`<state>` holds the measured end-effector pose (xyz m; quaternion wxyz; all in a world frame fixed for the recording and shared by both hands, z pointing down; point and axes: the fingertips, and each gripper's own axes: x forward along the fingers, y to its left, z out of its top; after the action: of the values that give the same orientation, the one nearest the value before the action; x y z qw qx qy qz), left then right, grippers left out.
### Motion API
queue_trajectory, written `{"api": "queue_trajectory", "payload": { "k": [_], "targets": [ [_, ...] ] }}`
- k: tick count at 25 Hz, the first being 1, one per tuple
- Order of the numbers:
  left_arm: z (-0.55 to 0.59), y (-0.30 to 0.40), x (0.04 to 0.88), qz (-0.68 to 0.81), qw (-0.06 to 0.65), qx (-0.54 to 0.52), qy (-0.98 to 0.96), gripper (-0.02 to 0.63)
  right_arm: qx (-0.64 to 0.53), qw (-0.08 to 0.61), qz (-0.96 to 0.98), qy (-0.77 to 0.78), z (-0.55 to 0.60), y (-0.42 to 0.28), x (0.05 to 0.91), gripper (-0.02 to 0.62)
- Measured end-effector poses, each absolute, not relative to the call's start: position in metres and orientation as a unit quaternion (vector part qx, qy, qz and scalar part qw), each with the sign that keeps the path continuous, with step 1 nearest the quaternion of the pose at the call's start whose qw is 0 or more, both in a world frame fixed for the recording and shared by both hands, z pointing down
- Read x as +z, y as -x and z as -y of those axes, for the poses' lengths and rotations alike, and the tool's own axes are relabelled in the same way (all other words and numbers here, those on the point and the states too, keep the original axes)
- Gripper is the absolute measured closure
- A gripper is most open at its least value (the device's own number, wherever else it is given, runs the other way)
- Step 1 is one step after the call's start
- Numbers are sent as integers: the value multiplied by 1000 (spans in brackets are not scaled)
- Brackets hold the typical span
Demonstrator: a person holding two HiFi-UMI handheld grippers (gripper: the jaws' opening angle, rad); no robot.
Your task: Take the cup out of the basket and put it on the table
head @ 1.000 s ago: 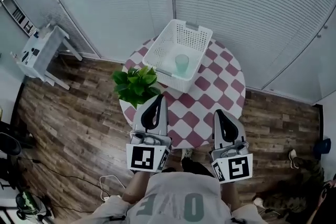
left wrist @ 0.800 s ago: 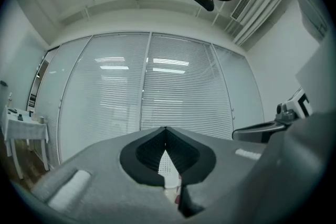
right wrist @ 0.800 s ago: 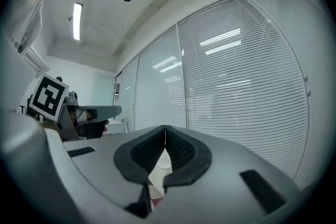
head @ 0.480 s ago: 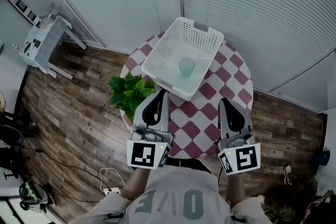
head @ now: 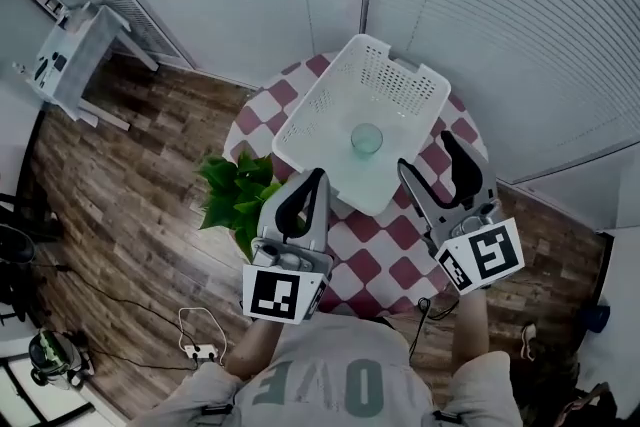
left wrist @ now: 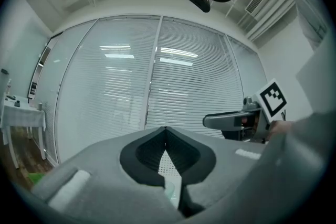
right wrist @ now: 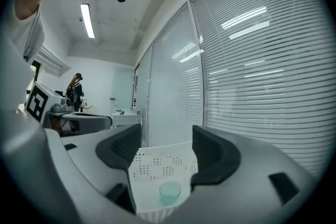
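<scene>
Right gripper (head: 428, 155): jaws opening, nothing between them, poised at the near edge of the basket (head: 305, 105), evidently readied for the reach. Left gripper (head: 316, 177): jaws together, empty, idle over the checkered table (head: 395, 230). Cup (head: 366, 139) stands upright inside the basket, untouched.

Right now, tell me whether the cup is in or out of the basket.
In: the cup stands upright inside the white basket, enclosed by its walls.

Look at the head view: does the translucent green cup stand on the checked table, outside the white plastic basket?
No, the translucent green cup stands inside the white plastic basket.
</scene>
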<state>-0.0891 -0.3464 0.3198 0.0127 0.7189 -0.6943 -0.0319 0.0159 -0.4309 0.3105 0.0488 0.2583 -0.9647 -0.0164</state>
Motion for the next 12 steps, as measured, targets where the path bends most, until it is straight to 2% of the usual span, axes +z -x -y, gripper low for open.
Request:
{"api": "queue_trajectory", "payload": {
  "k": [3,8,12],
  "targets": [
    [356,95,330,692,29,-26,-720,603,-36,107,970,-215,467,14,327,253],
    [370,95,350,683,54,-22,-728,603,-17,300,951,-72,510,62,394,254],
    [379,98,365,680,72,-22,-729,603,-36,429,903,14,524,80,452,265]
  ]
}}
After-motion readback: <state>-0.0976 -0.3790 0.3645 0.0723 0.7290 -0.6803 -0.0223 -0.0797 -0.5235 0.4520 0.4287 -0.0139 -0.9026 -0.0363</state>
